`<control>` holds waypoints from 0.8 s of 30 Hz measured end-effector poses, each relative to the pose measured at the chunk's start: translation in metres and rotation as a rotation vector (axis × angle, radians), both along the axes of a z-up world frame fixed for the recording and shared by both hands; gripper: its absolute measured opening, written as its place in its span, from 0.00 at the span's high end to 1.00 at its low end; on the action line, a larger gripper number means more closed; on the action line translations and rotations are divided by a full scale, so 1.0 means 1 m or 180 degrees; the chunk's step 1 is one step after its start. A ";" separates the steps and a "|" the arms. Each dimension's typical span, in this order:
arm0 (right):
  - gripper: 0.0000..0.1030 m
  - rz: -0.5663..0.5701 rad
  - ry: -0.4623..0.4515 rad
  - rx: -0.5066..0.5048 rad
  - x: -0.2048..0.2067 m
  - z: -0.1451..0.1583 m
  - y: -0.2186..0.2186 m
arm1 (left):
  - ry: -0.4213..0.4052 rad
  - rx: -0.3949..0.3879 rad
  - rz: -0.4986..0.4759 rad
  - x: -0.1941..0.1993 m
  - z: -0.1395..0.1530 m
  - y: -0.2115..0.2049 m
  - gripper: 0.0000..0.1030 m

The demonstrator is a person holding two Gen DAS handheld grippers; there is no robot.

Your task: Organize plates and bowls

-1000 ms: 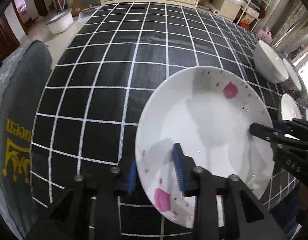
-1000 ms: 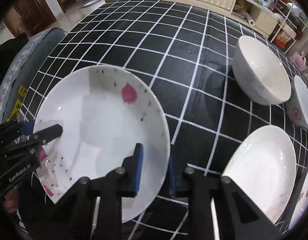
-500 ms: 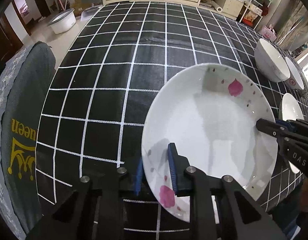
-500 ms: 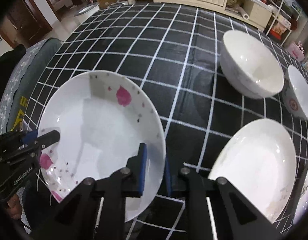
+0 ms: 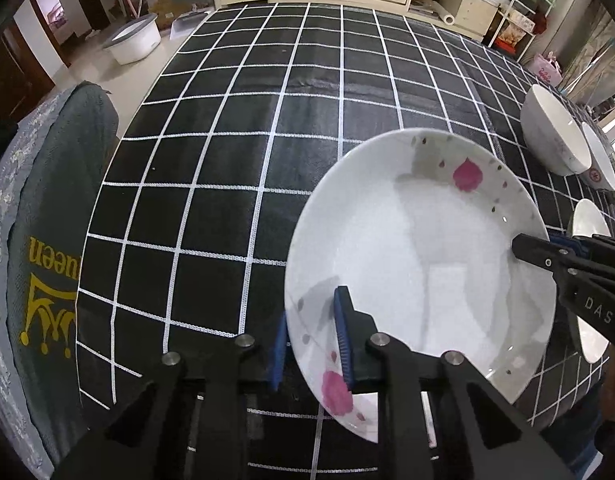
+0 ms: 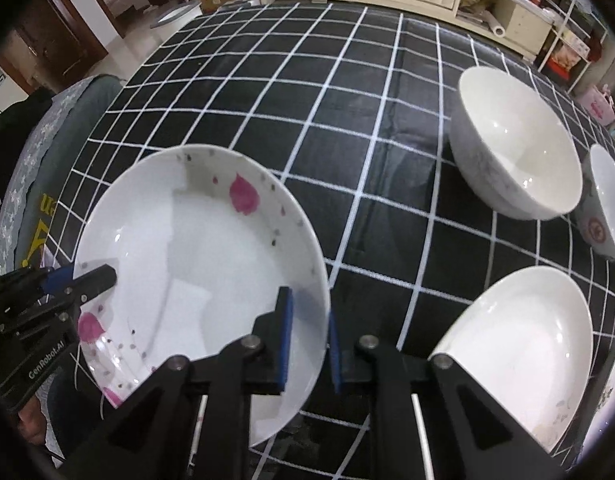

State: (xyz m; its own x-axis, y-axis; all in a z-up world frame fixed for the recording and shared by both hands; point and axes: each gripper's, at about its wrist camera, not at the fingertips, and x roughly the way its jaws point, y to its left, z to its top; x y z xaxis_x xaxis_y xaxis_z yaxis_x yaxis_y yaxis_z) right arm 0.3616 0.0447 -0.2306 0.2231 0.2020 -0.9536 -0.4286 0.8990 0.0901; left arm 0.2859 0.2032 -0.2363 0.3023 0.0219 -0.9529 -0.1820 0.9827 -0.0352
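Both grippers, left (image 5: pixel 311 342) and right (image 6: pixel 309 338), clamp opposite rims of the pink-petalled white ceramic plate (image 5: pixel 419 264).

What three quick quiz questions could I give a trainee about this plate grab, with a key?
1. True or false: only one gripper grips the petal plate.
2. Which lies nearest the petal plate on its right in the right wrist view: A) the plain plate, B) the deep white bowl, C) the red-marked bowl?
3. Fill in: the tablecloth is black with a white ____ pattern.

Key
1. False: the left gripper and the right gripper each clamp its rim, on opposite sides.
2. A.
3. Grid.
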 end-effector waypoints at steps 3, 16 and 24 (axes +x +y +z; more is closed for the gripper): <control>0.81 0.0047 -0.0016 -0.0063 -0.003 0.002 -0.001 | 0.0017 -0.0045 -0.0010 -0.002 -0.001 0.002 0.81; 0.80 -0.0048 -0.0372 -0.0138 -0.019 0.042 -0.025 | -0.0270 0.0255 0.0132 -0.028 0.042 0.008 0.62; 0.38 -0.0278 -0.0565 -0.0129 -0.036 0.078 -0.076 | -0.0486 0.0207 -0.0111 -0.043 0.079 -0.043 0.60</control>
State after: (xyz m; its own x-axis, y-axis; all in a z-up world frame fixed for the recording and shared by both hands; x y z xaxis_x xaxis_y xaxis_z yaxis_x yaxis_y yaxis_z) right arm 0.3251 -0.0312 -0.1529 0.4033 0.1369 -0.9048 -0.3549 0.9347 -0.0168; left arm 0.2433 0.1602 -0.1578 0.4452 0.0691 -0.8928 -0.1452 0.9894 0.0042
